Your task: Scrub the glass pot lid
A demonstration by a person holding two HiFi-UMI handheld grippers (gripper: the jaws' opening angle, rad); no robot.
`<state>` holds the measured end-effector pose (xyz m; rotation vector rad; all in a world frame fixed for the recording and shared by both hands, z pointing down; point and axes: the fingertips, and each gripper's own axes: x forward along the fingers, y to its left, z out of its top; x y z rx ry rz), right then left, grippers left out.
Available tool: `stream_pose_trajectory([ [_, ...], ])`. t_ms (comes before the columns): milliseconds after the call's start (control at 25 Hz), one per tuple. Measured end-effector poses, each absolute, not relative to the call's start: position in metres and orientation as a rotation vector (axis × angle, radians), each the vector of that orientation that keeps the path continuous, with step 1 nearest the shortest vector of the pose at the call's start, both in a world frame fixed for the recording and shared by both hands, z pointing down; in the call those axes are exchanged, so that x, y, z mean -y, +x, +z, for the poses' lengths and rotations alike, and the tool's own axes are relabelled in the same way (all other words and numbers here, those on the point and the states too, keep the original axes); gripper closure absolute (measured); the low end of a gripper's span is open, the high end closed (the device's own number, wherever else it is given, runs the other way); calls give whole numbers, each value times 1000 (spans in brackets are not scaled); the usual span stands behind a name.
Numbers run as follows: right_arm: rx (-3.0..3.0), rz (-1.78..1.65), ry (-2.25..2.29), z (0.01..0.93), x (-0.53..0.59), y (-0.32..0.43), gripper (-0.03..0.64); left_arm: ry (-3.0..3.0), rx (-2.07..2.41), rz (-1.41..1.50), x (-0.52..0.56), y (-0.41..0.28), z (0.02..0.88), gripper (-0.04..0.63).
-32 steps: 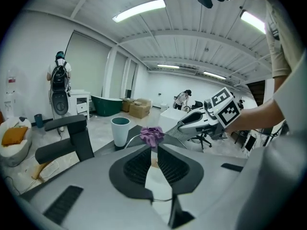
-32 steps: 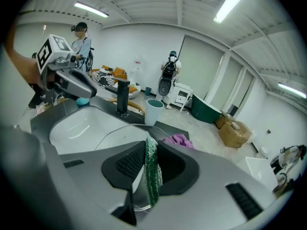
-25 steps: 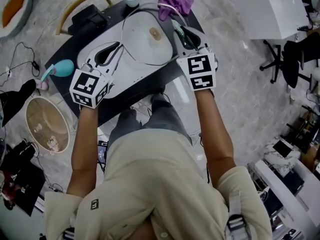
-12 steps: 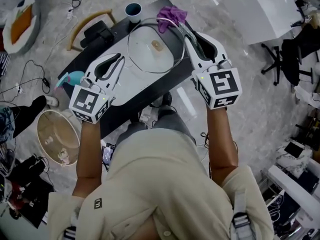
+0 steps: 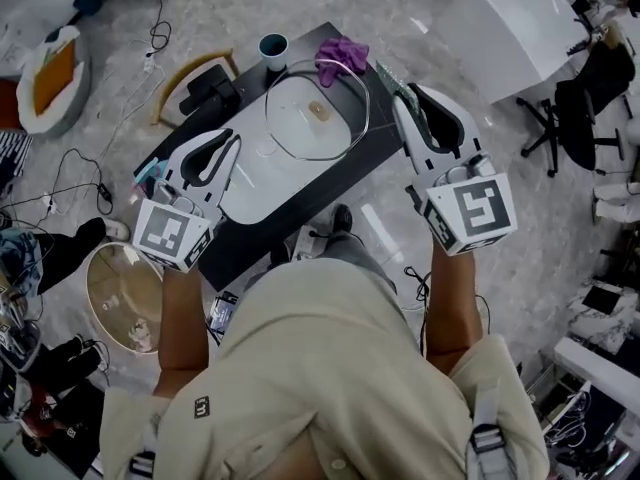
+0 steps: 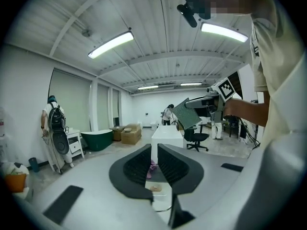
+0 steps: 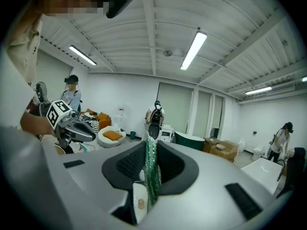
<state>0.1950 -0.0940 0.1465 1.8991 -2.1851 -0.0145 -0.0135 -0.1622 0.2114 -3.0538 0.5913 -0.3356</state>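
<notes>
The round glass pot lid lies flat on the black table, its knob up. My right gripper hangs beside the table's right edge, apart from the lid, shut on a thin green scrub pad. The right gripper view shows that pad upright between the jaws, with the lid below. My left gripper hovers over the table left of the lid, shut and holding nothing. In the left gripper view the lid's knob shows beyond the tips.
A purple cloth lies at the lid's far edge and a teal cup stands at the table's far corner. A black box, a wooden chair back, a white table, an office chair and floor cables surround the table.
The right gripper with the scrub pad has drawn away from the lid's right edge, out past the table's side. The left gripper has pulled back slightly from the lid.
</notes>
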Motion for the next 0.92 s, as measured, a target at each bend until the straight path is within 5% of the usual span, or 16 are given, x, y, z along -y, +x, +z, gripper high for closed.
stream_pose_trajectory([
  [920,2098,-139,1963,95,14,164,541,-3043,-568,-240,125,-61,193,541],
])
